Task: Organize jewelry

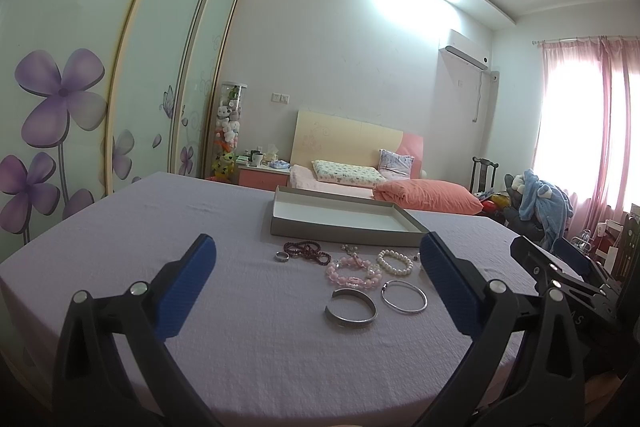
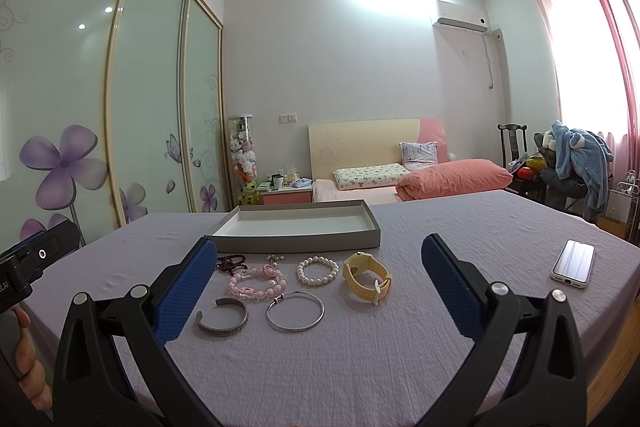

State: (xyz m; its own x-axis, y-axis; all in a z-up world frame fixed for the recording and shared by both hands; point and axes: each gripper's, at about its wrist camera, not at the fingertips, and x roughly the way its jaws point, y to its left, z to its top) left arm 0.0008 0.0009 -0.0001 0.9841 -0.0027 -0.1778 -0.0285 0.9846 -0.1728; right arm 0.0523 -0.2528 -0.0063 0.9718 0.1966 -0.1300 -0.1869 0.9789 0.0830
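Observation:
Jewelry lies on a lilac-covered table in front of an empty grey tray point(image 1: 320, 227) point(image 2: 296, 241). There is a wide silver cuff point(image 1: 351, 309) point(image 2: 222, 317), a thin silver bangle point(image 1: 404, 296) point(image 2: 295, 310), a pink bead bracelet point(image 1: 352, 271) point(image 2: 256, 282), a pearl bracelet point(image 1: 395, 262) point(image 2: 318, 270), dark red beads point(image 1: 306, 251) point(image 2: 230, 261), a small ring point(image 1: 282, 256) and a yellow watch point(image 2: 366, 277). My left gripper point(image 1: 318, 283) is open and empty, short of the pieces. My right gripper point(image 2: 318, 283) is open and empty too.
A white phone point(image 2: 573, 261) lies on the table at the right. Behind the table stand a bed with pillows point(image 2: 400, 179), a nightstand point(image 2: 286, 193) and a chair piled with clothes point(image 2: 576, 163). Wardrobe doors point(image 2: 140, 107) run along the left.

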